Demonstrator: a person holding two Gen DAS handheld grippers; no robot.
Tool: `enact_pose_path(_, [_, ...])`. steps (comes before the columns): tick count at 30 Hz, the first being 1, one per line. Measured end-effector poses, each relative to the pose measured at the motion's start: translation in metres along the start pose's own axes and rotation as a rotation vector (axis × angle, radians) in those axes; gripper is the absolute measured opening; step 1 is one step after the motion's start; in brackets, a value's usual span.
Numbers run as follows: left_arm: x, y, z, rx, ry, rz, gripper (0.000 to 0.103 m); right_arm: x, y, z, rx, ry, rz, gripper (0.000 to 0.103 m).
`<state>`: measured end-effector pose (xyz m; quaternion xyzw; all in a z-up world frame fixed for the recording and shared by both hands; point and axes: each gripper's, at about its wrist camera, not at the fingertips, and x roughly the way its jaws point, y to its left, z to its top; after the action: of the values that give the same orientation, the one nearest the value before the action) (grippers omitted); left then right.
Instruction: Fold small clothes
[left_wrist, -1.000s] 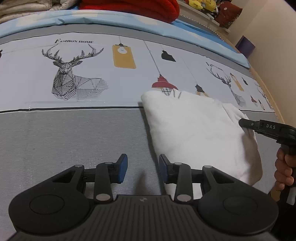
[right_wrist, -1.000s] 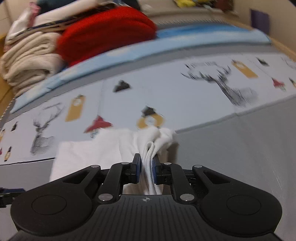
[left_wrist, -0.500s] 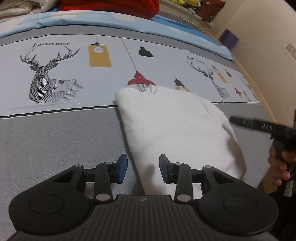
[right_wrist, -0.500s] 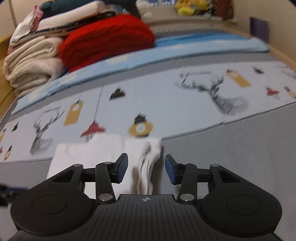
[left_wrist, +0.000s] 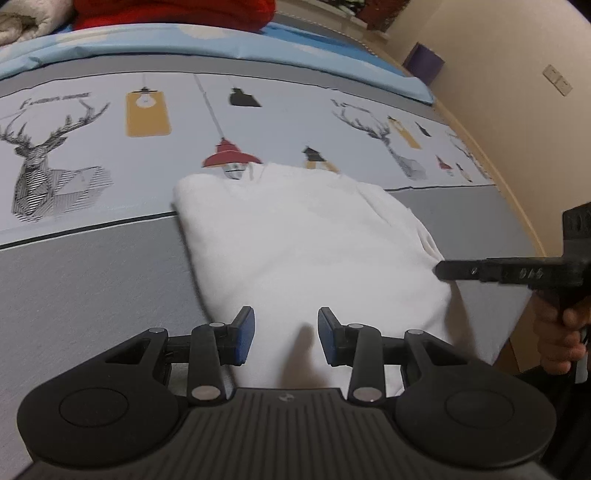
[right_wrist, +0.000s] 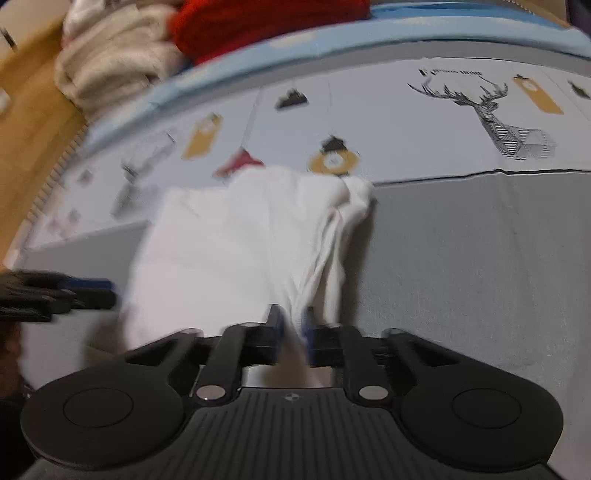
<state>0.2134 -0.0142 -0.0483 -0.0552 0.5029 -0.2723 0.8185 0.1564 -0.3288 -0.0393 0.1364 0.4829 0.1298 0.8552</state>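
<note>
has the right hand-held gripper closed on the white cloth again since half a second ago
Yes. The right hand-held gripper was open beside the white cloth; now its jaws have narrowed around the cloth's near edge on the gray bedsheet, though blur hides full contact.

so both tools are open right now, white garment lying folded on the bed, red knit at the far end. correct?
Not quite. The left tool is open, but the right tool is nearly shut on the white garment, as the right wrist view shows. The garment does lie folded on the bed, red knit at the far end.

Deer-print bedsheet (left_wrist: 92, 155), red knit (right_wrist: 258, 22)
</note>
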Motion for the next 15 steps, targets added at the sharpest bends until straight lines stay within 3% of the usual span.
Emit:
enact_pose_path(2, [0.008, -0.007, -0.001, 0.038, 0.027, 0.006, 0.041, -0.008, -0.013, 0.001, 0.08, -0.009, 0.084, 0.009])
enact_pose_path(3, [0.014, -0.011, -0.002, 0.066, 0.051, 0.028, 0.042, -0.006, -0.019, 0.001, 0.098, 0.014, 0.076, 0.009])
enact_pose_path(6, [0.036, -0.017, -0.008, 0.126, 0.14, 0.14, 0.046, 0.015, -0.024, -0.007, 0.045, 0.137, -0.082, 0.0])
enact_pose_path(8, [0.036, -0.014, -0.005, 0.105, 0.143, 0.133, 0.048, 0.021, -0.019, -0.01, -0.011, 0.17, -0.147, 0.0])
enact_pose_path(10, [0.028, -0.007, 0.002, 0.051, 0.093, 0.12, 0.049, 0.026, -0.018, -0.013, -0.042, 0.201, -0.228, 0.0])
enact_pose_path(11, [0.023, -0.003, 0.006, 0.019, 0.064, 0.12, 0.051, 0.026, -0.018, -0.011, -0.033, 0.194, -0.247, 0.003])
enact_pose_path(13, [0.017, 0.008, 0.013, -0.072, 0.009, 0.131, 0.069, 0.013, -0.02, -0.002, 0.026, 0.093, -0.233, 0.004])
enact_pose_path(14, [0.016, 0.014, 0.015, -0.12, -0.007, 0.138, 0.07, 0.005, -0.022, 0.004, 0.062, 0.025, -0.213, 0.014])
enact_pose_path(15, [0.017, 0.02, 0.017, -0.166, -0.013, 0.144, 0.071, -0.004, -0.024, 0.006, 0.103, -0.041, -0.194, 0.031])
